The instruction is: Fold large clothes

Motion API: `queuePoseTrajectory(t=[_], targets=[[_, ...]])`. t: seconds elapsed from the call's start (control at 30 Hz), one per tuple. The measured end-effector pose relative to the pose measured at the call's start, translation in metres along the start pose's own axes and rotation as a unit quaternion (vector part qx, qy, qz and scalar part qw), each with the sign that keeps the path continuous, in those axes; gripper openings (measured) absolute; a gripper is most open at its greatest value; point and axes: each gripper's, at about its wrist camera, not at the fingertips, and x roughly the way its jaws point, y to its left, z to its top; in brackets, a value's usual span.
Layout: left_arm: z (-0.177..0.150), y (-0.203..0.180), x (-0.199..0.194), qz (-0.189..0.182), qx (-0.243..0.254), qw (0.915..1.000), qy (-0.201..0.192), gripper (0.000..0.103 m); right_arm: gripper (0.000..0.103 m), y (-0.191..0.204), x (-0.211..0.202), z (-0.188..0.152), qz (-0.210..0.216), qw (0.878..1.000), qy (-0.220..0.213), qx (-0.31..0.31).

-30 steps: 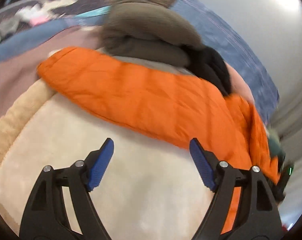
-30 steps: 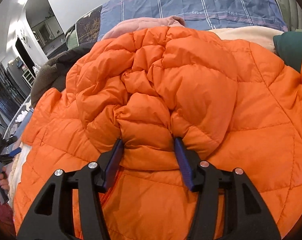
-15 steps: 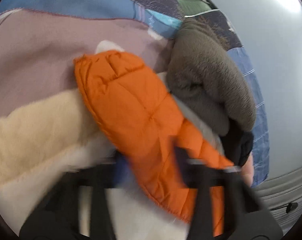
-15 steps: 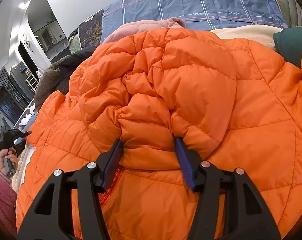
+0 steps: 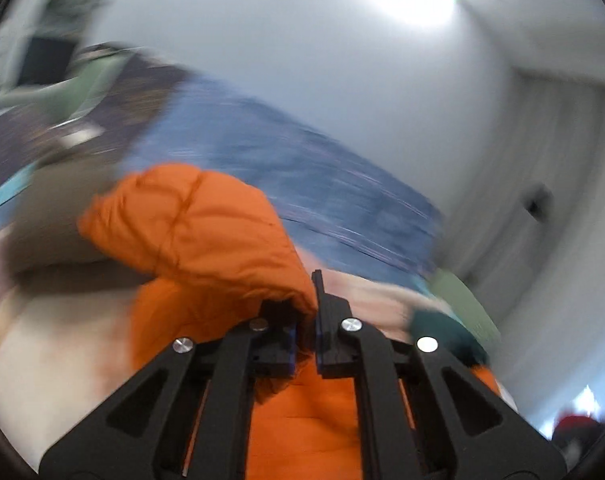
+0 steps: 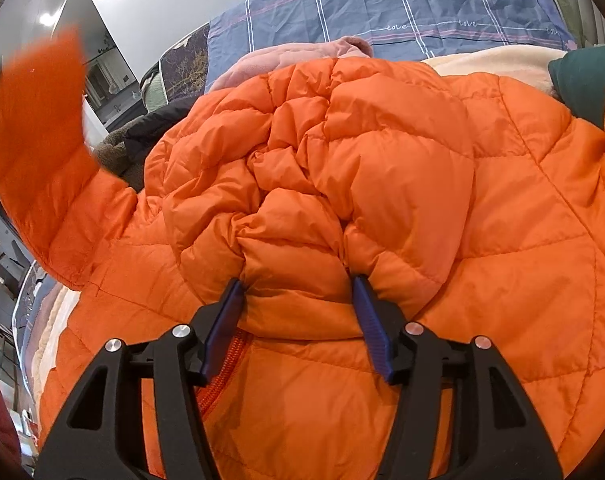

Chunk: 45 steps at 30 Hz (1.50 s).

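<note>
Left gripper [image 5: 304, 320] is clenching the orange puffer jacket's [image 6: 402, 184] sleeve [image 5: 190, 224], lifting it; right gripper [image 6: 298, 320] is pinching the bunched hood [image 6: 294, 248] on the bed [image 6: 402, 12].

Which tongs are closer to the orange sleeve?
Left. The left tongs are shut on the sleeve. The right tongs squeeze the jacket's bunched middle, away from it.
</note>
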Motion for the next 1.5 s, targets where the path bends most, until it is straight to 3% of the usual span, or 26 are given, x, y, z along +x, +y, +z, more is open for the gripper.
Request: queuePoseTrajectory(t=[0.03, 0.07, 0.13, 0.17, 0.2, 0.3, 0.4, 0.63, 0.7, 0.83, 0.93, 1.1, 1.2, 1.27, 1.3, 1.33, 1.4, 1.5], targets=[[-0.005, -0.036, 0.018, -0.030, 0.029, 0.9990, 0.015, 0.009, 0.059, -0.001, -0.001, -0.001, 0.004, 1.000, -0.002, 0.003], [-0.011, -0.048, 0.022, -0.038, 0.037, 0.9984, 0.020, 0.010, 0.059, -0.002, -0.003, -0.001, 0.008, 1.000, -0.003, 0.006], [-0.031, -0.098, 0.056, -0.060, 0.077, 0.9940, 0.048, 0.023, 0.062, -0.005, -0.005, -0.002, 0.021, 1.000, -0.005, 0.012], [-0.041, -0.114, 0.069, -0.063, 0.093, 0.9918, 0.062, 0.051, 0.064, -0.005, -0.006, -0.002, 0.027, 1.000, -0.005, 0.013], [-0.061, -0.136, 0.094, -0.050, 0.116, 0.9877, 0.092, 0.070, 0.068, -0.005, -0.007, -0.003, 0.031, 0.999, -0.005, 0.011], [-0.090, -0.151, 0.122, -0.035, 0.150, 0.9789, 0.135, 0.071, 0.073, 0.000, -0.008, -0.004, 0.028, 1.000, -0.003, 0.000], [-0.111, -0.141, 0.133, -0.005, 0.165, 0.9734, 0.159, 0.072, 0.076, 0.004, -0.008, -0.004, 0.026, 1.000, -0.001, -0.007], [-0.094, -0.038, 0.113, 0.075, 0.124, 0.9756, 0.165, 0.073, 0.077, 0.005, -0.016, -0.005, 0.015, 1.000, 0.000, -0.009], [-0.102, -0.005, 0.107, 0.102, 0.102, 0.9739, 0.176, 0.073, 0.077, 0.004, -0.025, -0.005, 0.016, 1.000, -0.002, -0.006], [-0.118, 0.040, 0.095, 0.128, 0.065, 0.9707, 0.193, 0.073, 0.077, -0.019, -0.046, 0.000, 0.023, 0.998, -0.008, 0.065], [-0.127, 0.051, 0.093, 0.147, 0.070, 0.9669, 0.196, 0.073, 0.077, -0.046, -0.070, 0.002, 0.027, 0.990, -0.024, 0.135], [-0.129, 0.047, 0.093, 0.139, 0.072, 0.9687, 0.193, 0.075, 0.077, -0.082, -0.088, 0.013, -0.010, 0.979, -0.056, 0.197], [-0.134, 0.045, 0.093, 0.135, 0.072, 0.9694, 0.192, 0.076, 0.077, -0.094, -0.073, 0.023, 0.016, 0.972, -0.041, 0.232], [-0.137, 0.044, 0.095, 0.133, 0.072, 0.9698, 0.192, 0.076, 0.076, -0.091, -0.057, 0.031, 0.015, 0.974, -0.023, 0.224], [-0.138, 0.043, 0.095, 0.131, 0.073, 0.9701, 0.191, 0.076, 0.065, -0.087, -0.051, 0.035, 0.010, 0.977, -0.016, 0.212], [-0.138, 0.043, 0.095, 0.133, 0.073, 0.9697, 0.191, 0.076, 0.037, -0.080, -0.046, 0.037, 0.003, 0.980, -0.010, 0.196], [-0.136, 0.045, 0.091, 0.129, 0.070, 0.9710, 0.189, 0.076, 0.008, -0.076, -0.057, 0.037, -0.006, 0.980, -0.029, 0.194], [-0.128, 0.048, 0.077, 0.133, 0.065, 0.9736, 0.173, 0.076, 0.007, -0.064, -0.092, 0.032, -0.046, 0.981, -0.083, 0.167]])
